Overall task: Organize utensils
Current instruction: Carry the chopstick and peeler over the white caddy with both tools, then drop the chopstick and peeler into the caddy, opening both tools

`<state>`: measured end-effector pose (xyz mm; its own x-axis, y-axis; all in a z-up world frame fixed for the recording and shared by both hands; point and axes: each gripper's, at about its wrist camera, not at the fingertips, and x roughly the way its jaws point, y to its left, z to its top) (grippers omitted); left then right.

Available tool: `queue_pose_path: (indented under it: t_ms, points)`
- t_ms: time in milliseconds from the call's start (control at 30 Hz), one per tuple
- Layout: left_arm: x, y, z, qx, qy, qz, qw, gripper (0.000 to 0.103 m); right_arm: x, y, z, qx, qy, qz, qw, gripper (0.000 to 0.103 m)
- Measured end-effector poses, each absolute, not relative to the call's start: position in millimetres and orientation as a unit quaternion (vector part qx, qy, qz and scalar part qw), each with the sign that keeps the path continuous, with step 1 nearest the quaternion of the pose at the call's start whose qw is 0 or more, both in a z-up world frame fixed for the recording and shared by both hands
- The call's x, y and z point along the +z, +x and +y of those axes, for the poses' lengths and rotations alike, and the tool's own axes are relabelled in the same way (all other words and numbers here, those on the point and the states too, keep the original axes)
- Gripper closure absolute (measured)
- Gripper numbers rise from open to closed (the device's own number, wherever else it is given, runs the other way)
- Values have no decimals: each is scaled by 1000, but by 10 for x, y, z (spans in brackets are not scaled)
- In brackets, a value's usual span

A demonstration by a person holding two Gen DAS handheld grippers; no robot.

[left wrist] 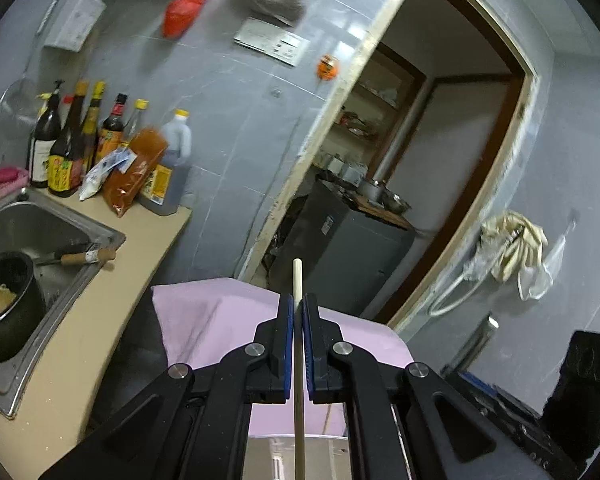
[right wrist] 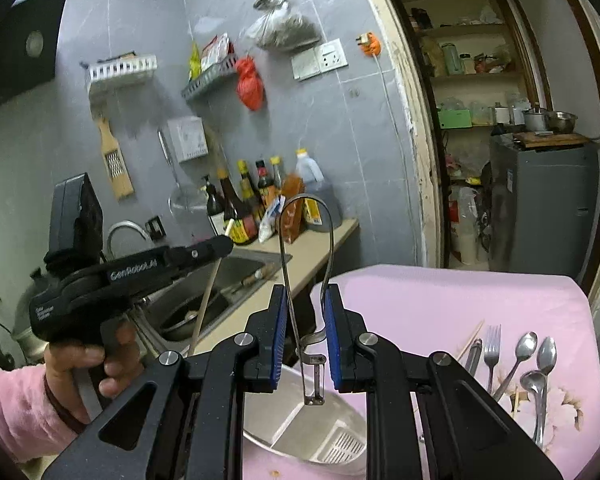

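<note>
Grey tiled kitchen wall (right wrist: pixel 332 128) in the back, beige counter with a steel sink (left wrist: pixel 28 224) and a row of sauce bottles (left wrist: pixel 76 140) at about 10 o'clock in the left wrist view, doorway to a pantry off at 2 o'clock. Up front there's a table under a pink cloth (right wrist: pixel 480 300).

Left gripper (left wrist: pixel 299 304) has its blue pads pressed nearly together on a single wooden chopstick (left wrist: pixel 297 280). The stick runs straight along the fingers, tip poking out toward 12 o'clock and the rest trailing back under the camera. From the right wrist view you can see that same gripper at 9 o'clock, held up over the sink edge.

Right gripper (right wrist: pixel 306 308) is partway apart, squeezing a bent metal tool (right wrist: pixel 328 220), some kind of looped tongs or peeler, can't say which. Its loop arches up to 12 o'clock and the slotted end hangs down between the pads over a metal tray (right wrist: pixel 300 428).

Rest of the utensils lie on the cloth at 4 o'clock: a fork (right wrist: pixel 491 348), three spoons (right wrist: pixel 536 364), and a couple more chopsticks just beside them
</note>
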<state>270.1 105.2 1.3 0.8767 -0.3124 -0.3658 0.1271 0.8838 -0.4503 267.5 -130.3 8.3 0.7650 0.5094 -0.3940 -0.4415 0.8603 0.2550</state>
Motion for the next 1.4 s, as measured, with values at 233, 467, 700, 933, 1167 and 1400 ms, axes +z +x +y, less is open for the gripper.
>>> queue_pose_path:
  t_ms: [233,467,700,933,1167,1400]
  points:
    - [-36,2739,1191,-107,-214,193,952,98,-33,2528,-1268,231,68,252,937,87]
    - [6,2868,1212,-82,-198,154,965,98,-117,2462,-1236,208,55,243,946,87]
    - [-139,2947,1148,-66,-185,145,970,98,-293,2495,-1127,185,40,244,951,87]
    - [-234,2794,1001,-42,-167,129,977,98,-422,2566,-1054,155,42,251,955,87]
    - [-309,2647,927,-38,-161,120,979,98,-498,2578,-1024,122,50,249,959,86]
    - [-401,2510,892,-29,-151,131,979,98,-547,2520,-1020,122,52,233,963,86]
